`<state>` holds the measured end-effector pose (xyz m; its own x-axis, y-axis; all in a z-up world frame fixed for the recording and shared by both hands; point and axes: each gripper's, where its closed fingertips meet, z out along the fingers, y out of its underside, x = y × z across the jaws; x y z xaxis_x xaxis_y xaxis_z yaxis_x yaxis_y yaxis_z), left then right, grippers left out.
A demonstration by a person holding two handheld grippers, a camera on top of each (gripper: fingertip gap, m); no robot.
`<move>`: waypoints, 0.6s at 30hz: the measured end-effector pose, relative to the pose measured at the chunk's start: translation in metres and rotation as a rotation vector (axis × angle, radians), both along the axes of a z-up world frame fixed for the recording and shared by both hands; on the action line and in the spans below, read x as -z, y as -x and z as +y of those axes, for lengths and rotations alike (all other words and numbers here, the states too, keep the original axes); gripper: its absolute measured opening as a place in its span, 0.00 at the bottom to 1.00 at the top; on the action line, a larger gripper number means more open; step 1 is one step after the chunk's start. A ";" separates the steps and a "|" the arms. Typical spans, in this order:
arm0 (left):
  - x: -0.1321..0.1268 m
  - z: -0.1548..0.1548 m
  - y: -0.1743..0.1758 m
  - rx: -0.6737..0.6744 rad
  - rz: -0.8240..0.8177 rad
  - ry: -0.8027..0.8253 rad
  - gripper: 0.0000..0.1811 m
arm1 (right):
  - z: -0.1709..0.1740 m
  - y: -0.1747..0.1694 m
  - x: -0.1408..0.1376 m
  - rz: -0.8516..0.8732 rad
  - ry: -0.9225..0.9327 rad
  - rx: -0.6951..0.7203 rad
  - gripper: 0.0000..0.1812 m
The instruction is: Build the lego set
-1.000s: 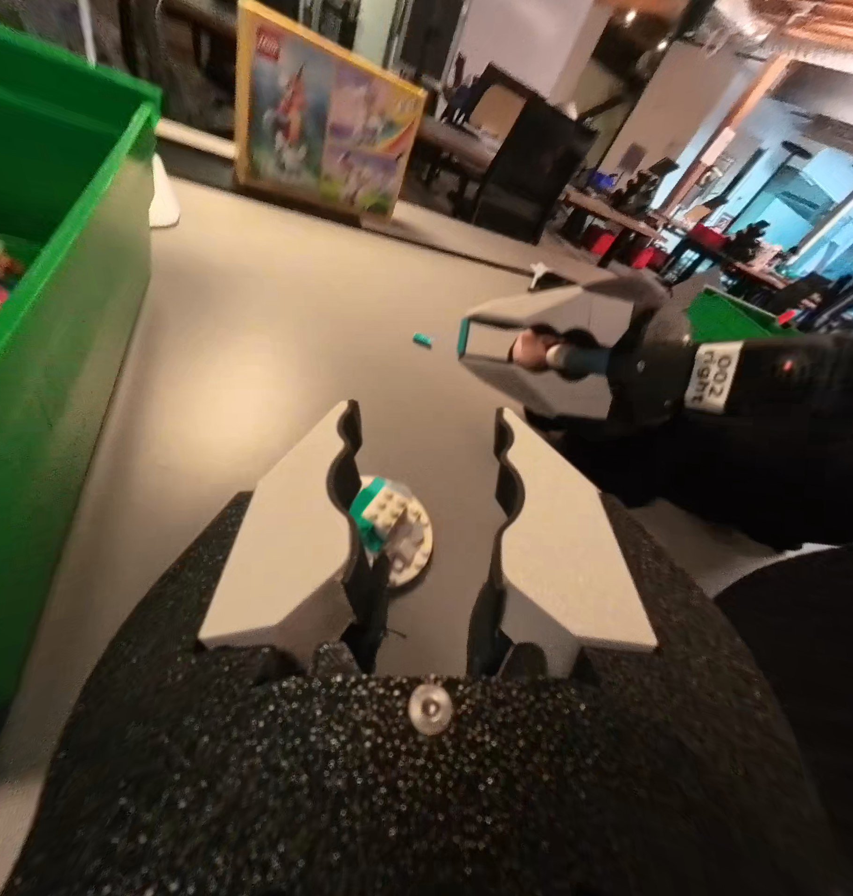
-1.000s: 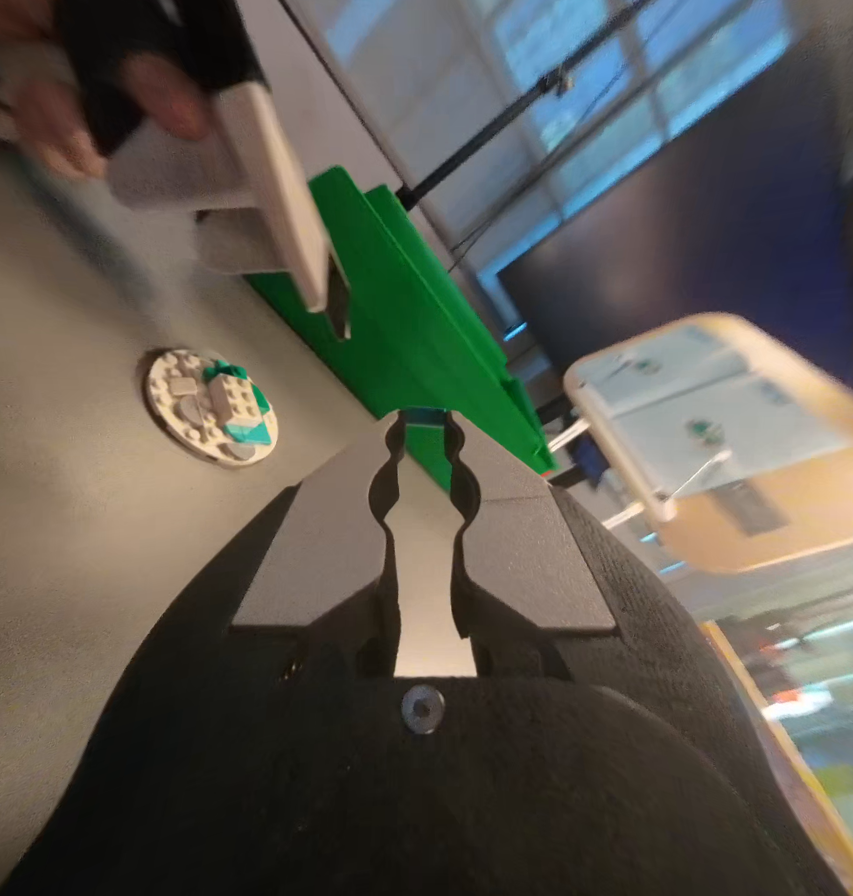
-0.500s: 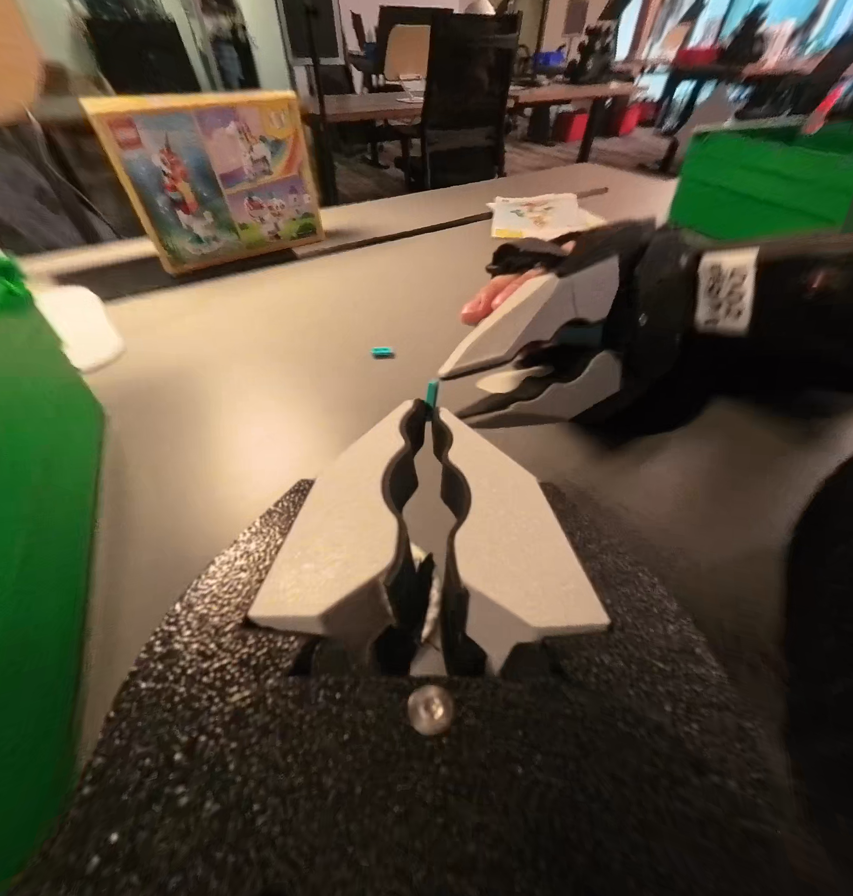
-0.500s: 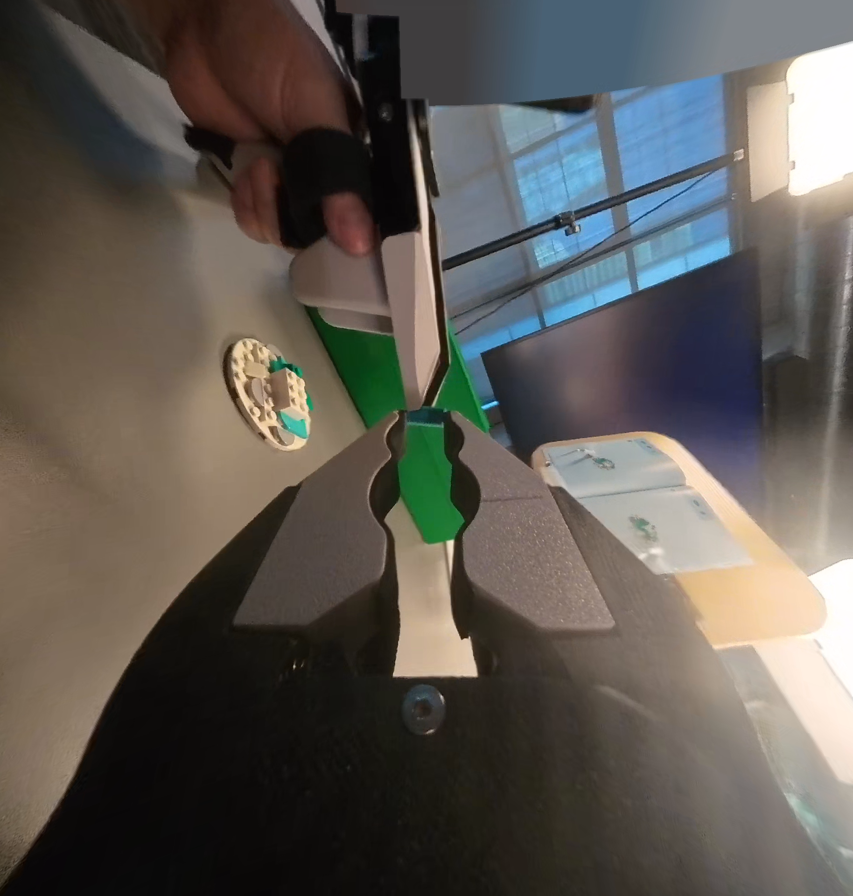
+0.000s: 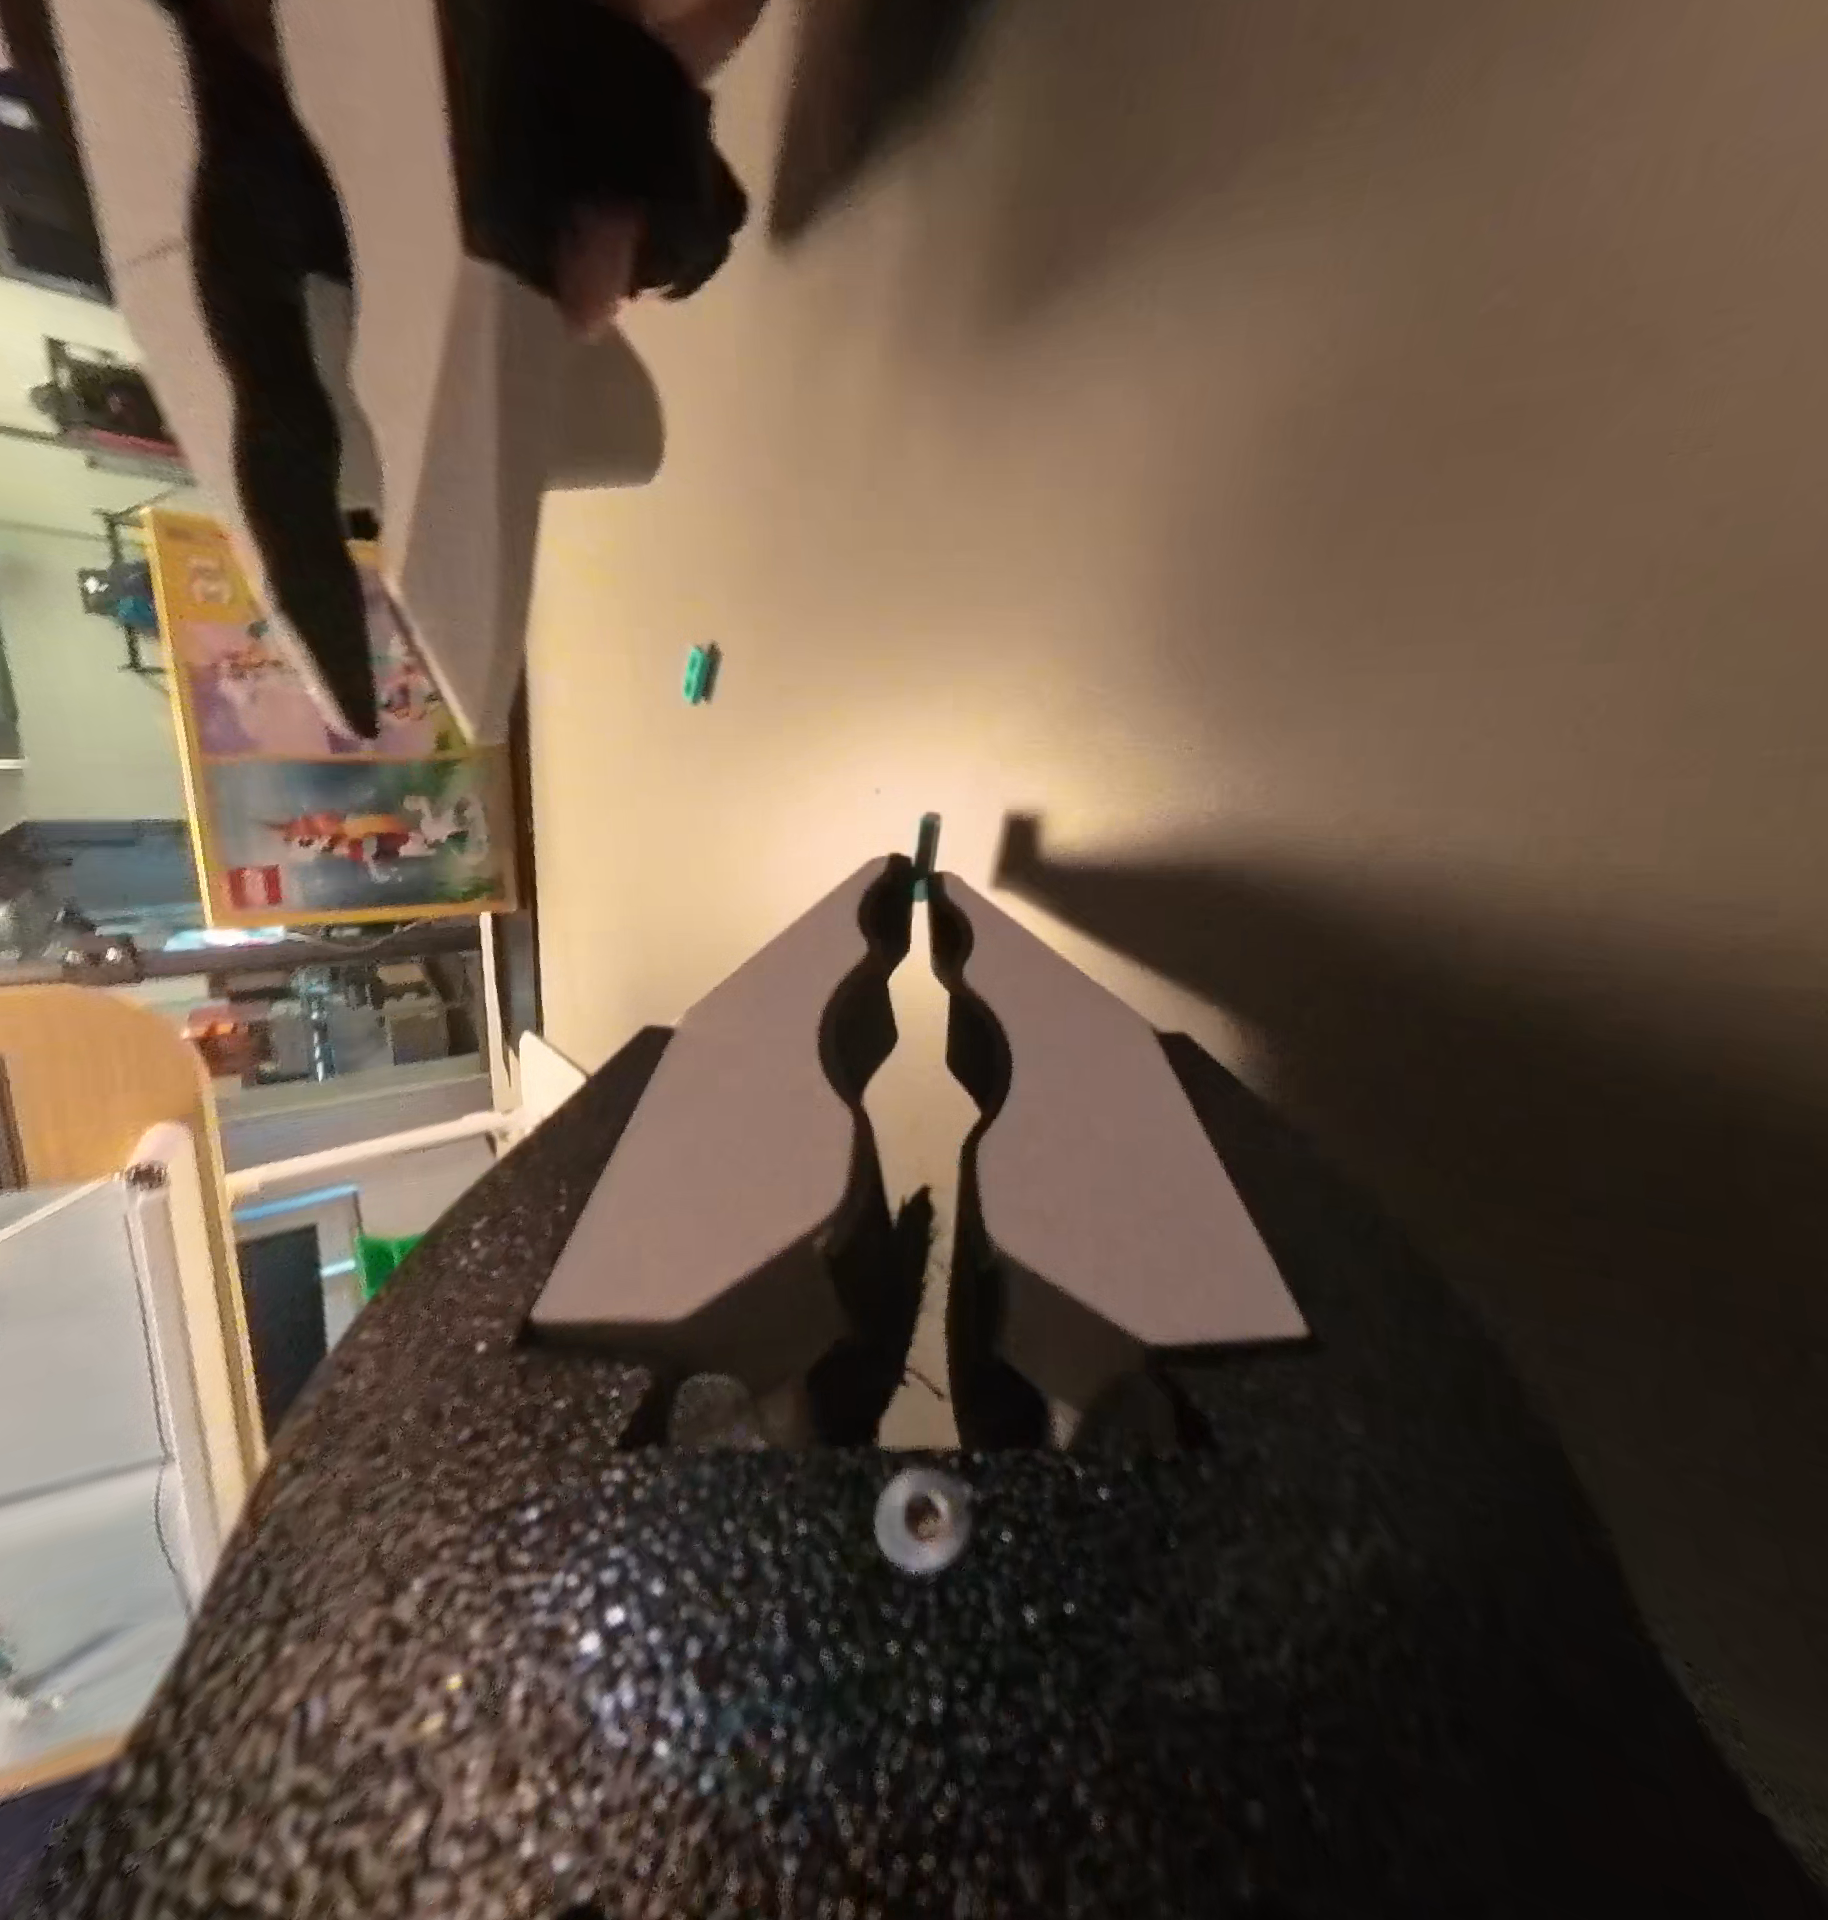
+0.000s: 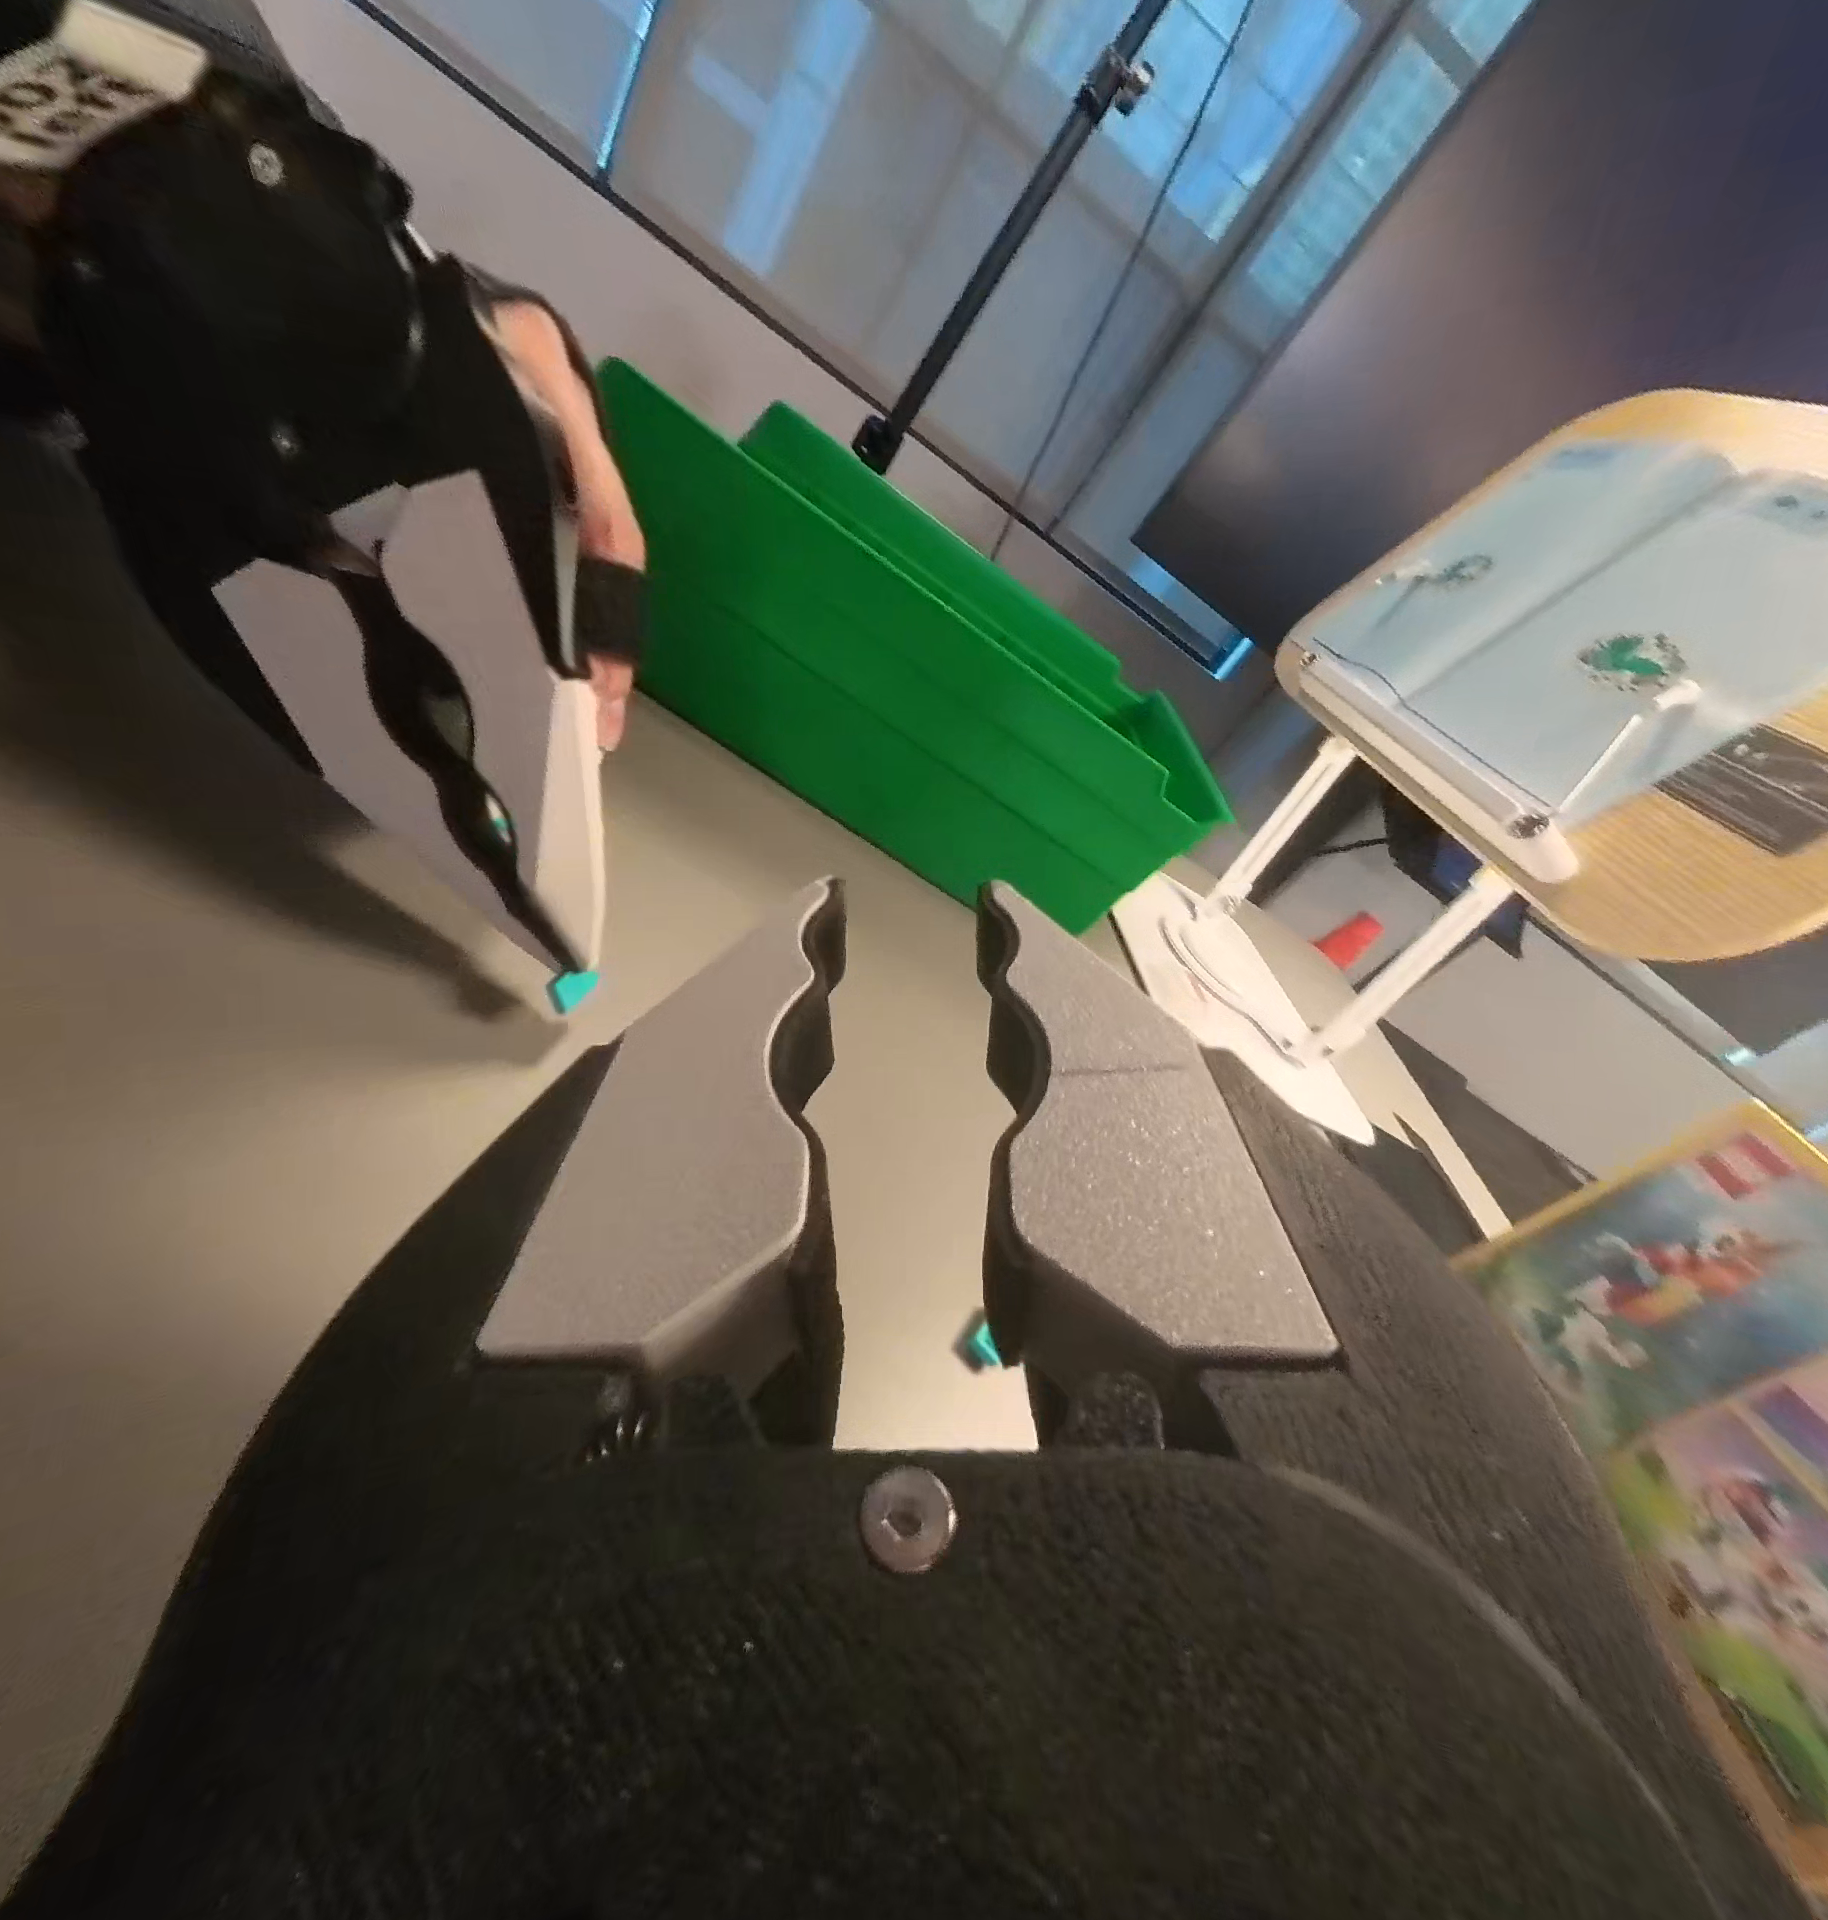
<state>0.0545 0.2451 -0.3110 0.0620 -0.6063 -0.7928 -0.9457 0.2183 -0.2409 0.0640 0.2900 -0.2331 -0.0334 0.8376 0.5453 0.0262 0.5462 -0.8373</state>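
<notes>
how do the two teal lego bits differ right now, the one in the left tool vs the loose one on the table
The held teal piece is pinched at the tips of the left tool, clear of the table; the loose teal piece lies flat on it, untouched. The held one shows edge-on as a thin sliver in the left wrist view; the loose one shows a broader face. Both are small and teal.

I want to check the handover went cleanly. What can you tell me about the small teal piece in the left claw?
The teal piece is a small, thin, plastic-looking Lego part, pinched at the very tips of the shut left claw. In the left wrist view it shows edge-on as a narrow sliver; in the right wrist view a flat angular face shows. It juts past the tips, close over the grey table; contact cannot be told.
</notes>
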 end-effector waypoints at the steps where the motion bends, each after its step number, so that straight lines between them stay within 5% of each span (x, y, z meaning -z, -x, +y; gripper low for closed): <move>1: 0.002 -0.001 -0.001 0.017 0.021 0.017 0.00 | 0.002 -0.001 0.000 -0.002 0.008 0.006 0.13; 12: 0.008 -0.011 -0.004 0.100 0.149 0.182 0.04 | 0.010 -0.002 0.007 -0.050 0.090 -0.001 0.13; 18: -0.003 -0.015 0.002 0.034 0.049 0.311 0.12 | 0.008 -0.001 0.010 -0.073 0.125 -0.022 0.12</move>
<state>0.0525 0.2305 -0.3082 0.0041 -0.8211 -0.5708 -0.9512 0.1730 -0.2556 0.0655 0.2982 -0.2429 -0.0880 0.8976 0.4320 0.0791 0.4387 -0.8952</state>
